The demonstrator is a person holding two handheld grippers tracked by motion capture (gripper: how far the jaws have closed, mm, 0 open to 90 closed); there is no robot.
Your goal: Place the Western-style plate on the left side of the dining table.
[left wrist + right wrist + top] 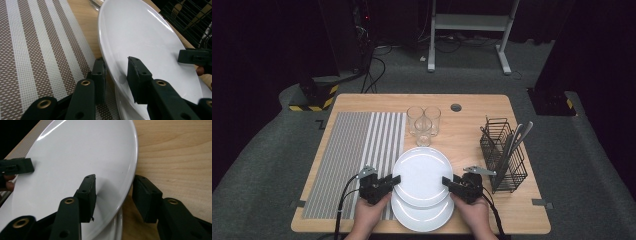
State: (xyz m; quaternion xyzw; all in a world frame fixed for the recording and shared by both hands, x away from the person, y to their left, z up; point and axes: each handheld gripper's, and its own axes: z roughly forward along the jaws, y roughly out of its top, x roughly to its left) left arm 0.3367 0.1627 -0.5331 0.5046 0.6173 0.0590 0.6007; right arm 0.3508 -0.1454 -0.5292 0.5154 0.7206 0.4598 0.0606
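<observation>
Straddling opposite rims of the upper white plate [422,175], the left gripper [393,179] and the right gripper [447,182] are each standing with one jaw above the rim and one below it. That plate is sitting tilted on the lower white plate [424,215] at the table's [472,145] near edge, beside the striped placemat [357,150]. In the left gripper view the jaws are lying close about the rim; contact cannot be confirmed. In the right gripper view the jaws are standing apart, the outer one clear of the rim. Judgement: both grips should be closing evenly and squarely before any lift, keeping the plate level and clear of the drinking glasses [423,122] and wire cutlery basket [504,155]. Both hands are angling inward, forearms entering from below.
</observation>
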